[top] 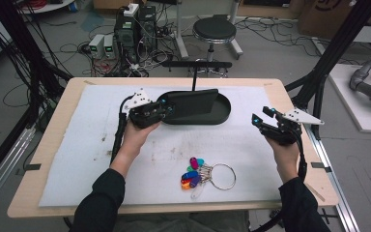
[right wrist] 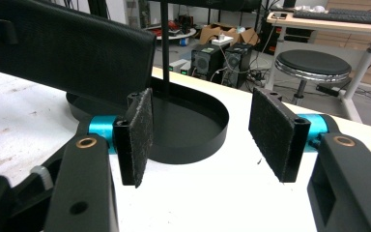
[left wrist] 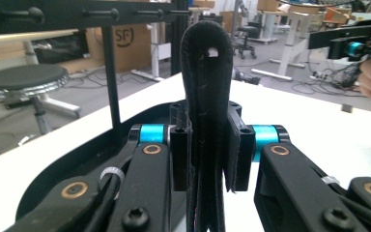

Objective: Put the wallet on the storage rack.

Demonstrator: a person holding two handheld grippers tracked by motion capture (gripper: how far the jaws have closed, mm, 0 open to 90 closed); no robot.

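A flat black wallet (top: 191, 102) hangs edge-up over the black oval tray (top: 224, 113) at the back of the mat. My left gripper (top: 166, 110) is shut on its left end. In the left gripper view the wallet (left wrist: 207, 96) stands upright, clamped between the pads of that gripper (left wrist: 207, 154). My right gripper (top: 263, 116) hovers at the right side of the mat, open, pointing left toward the tray. In the right gripper view nothing lies between the pads of this gripper (right wrist: 205, 135), and the wallet (right wrist: 72, 48) and tray (right wrist: 193, 130) lie beyond them.
A thin black post (top: 193, 79) rises from the tray to a crossbar (top: 196, 64) with pegs. A metal key ring (top: 221, 176) with several coloured tags (top: 193, 174) lies near the mat's front edge. A stool (top: 214, 30) and computer cases stand on the floor behind the table.
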